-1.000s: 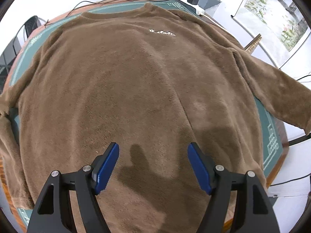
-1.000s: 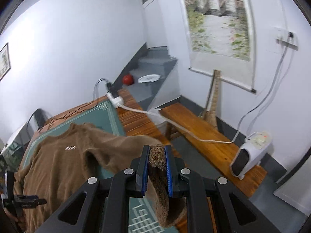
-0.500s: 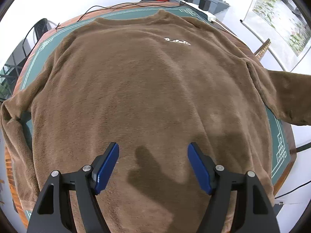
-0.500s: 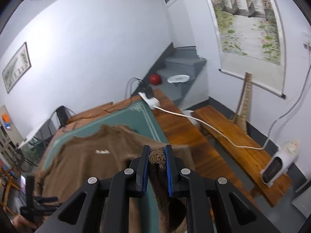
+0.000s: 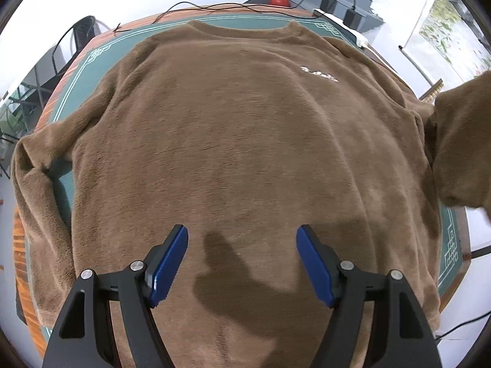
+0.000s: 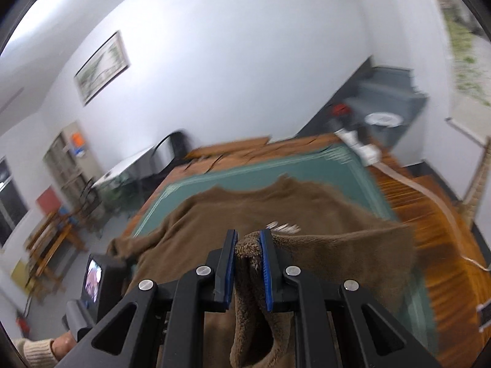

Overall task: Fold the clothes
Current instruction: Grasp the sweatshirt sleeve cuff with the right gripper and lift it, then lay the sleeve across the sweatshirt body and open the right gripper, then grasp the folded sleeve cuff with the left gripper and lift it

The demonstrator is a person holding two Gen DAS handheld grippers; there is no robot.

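Sweater sleeve in right tool

Brown sweater (white lettering), green mat with pale border.

Right wrist view motion-blurred: wall picture unreadable, sweater lettering smeared. Raised sleeve cut by frame edge in left wrist view. Worktop mostly hidden under fabric.

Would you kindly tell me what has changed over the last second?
The right tongs, still shut on the sleeve, have carried it up and inward over the sweater. The left tongs remain open above the hem; the sweater's body stays flat.
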